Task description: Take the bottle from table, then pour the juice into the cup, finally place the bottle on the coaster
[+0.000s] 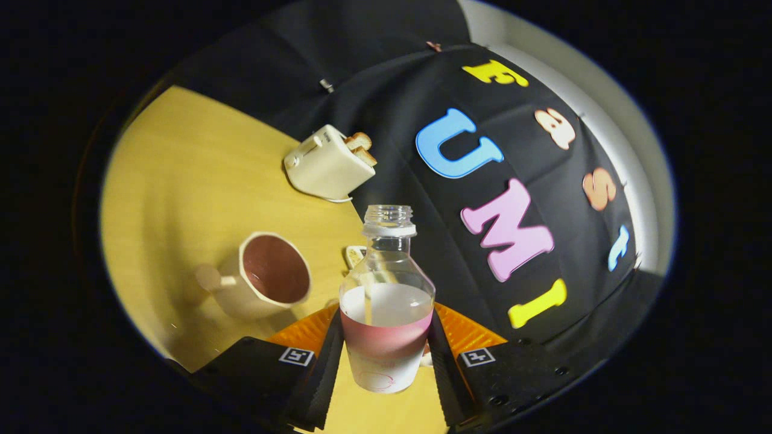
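Gripper view is looking along the two fingers, and the whole scene is leaning to one side. The gripper [386, 355] is pinching the bottle [386, 301]. One finger is pressing on the bottle's left side and the other finger is pressing on its right side, low down on its body.

The bottle is see-through and its top is open, with no cap on it. A white drink is sitting inside it, filling about the lower half. A pink and white label is wrapping around the bottom part, right where the fingers are squeezing. The bottle is looking lifted off the yellow wooden table [181, 181], with tabletop showing under its base.

The cup [268, 277] is standing on the table just to the left of the bottle and ahead of the left finger. It is cream on the outside and brownish red on the inside, and its handle is pointing left, away from the bottle. It is not touching the bottle.

A small pale thing [354, 254] is peeking out from behind the bottle, between the cup and the bottle. Too little of it is showing to tell what it is.

Farther away, past the cup, a cream toaster [329, 163] is sitting near the far edge of the table. Two pieces of toast [360, 147] are sticking out of it.
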A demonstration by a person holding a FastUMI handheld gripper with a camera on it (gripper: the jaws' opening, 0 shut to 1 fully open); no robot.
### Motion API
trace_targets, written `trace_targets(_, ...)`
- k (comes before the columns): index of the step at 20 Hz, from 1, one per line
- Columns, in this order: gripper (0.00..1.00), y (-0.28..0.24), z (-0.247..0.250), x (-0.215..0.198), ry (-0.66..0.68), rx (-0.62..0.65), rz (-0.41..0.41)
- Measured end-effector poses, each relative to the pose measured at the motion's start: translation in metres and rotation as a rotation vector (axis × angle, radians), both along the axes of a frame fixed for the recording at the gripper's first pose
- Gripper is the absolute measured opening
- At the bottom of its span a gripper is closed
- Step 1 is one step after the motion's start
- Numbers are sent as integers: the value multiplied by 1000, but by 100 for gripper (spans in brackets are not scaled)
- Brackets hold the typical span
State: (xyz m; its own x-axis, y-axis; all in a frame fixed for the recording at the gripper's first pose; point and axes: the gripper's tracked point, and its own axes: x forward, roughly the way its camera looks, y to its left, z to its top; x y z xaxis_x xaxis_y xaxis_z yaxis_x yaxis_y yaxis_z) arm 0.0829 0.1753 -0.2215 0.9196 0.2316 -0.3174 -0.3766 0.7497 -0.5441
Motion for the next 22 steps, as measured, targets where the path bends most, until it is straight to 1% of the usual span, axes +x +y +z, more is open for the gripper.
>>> trace_targets(2,73,-4,5,1,31,122,-35)
trace_targets(4,73,-3,11,13,51,246,-67)
trace_targets(8,73,-11,28,23,51,499,-116)
trace_targets(11,73,-27,44,46,18,622,-173)
trace_targets(14,73,-36,38,69,29,743,-213)
trace_targets(15,73,-39,34,79,34,772,-230)
trace_targets(17,73,-46,21,98,28,792,-264)
trace_targets(22,73,-44,-17,133,30,820,-288)
